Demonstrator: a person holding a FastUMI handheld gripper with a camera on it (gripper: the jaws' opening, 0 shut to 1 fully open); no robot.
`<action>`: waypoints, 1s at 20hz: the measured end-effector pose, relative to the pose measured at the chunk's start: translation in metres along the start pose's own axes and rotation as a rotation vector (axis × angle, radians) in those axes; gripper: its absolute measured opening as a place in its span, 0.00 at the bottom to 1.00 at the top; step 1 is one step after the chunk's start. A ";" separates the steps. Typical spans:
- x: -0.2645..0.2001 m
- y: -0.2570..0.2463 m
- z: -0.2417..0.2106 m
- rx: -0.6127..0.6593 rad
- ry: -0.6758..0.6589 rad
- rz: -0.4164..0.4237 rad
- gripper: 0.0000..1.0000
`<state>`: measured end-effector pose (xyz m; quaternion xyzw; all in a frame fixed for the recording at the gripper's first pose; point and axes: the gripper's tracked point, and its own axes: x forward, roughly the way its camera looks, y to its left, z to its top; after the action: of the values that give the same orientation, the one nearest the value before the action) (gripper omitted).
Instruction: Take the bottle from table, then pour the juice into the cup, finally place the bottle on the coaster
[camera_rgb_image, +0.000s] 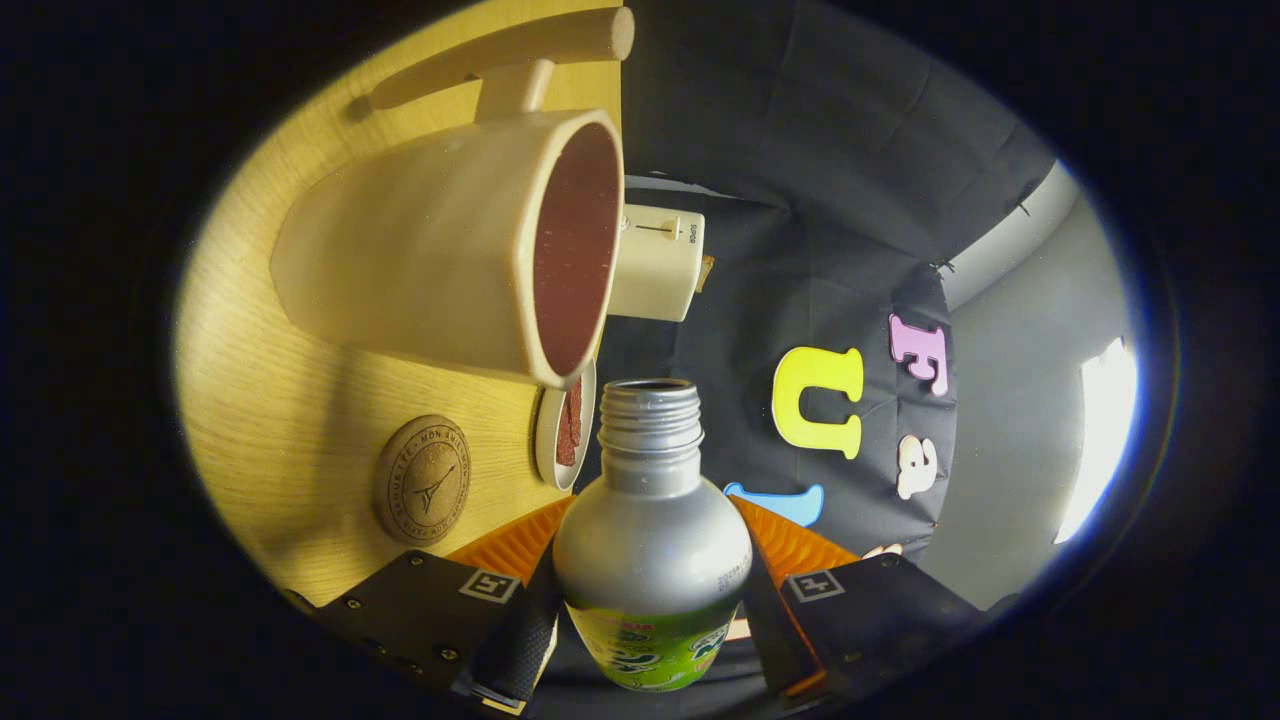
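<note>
My gripper (650, 590) is shut on a silver bottle (650, 520) with a green label, one finger pressing each side of its body. The bottle's threaded mouth (650, 395) is uncapped and points toward the rim of a cream cup (430, 260) with a dark red inside. The whole view is rolled on its side, so the bottle is tilted far over toward the cup. The cup stands on the wooden table (280, 420). A round cork coaster (422, 480) with a stamped emblem lies on the table beside the cup, close to my one finger.
A small white dish (562, 425) with something red in it sits just past the cup, near the bottle's mouth. A cream box-like device (655, 262) stands behind the cup. A pale wooden handle (500, 55) lies beyond the cup on the table.
</note>
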<state>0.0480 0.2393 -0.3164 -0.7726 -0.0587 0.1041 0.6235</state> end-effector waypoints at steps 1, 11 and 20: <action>0.000 0.000 0.001 -0.008 -0.002 0.000 0.81; 0.000 -0.002 0.000 -0.043 -0.002 -0.005 0.82; 0.000 -0.007 0.000 -0.086 -0.006 -0.025 0.81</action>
<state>0.0479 0.2402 -0.3099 -0.7975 -0.0747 0.0959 0.5909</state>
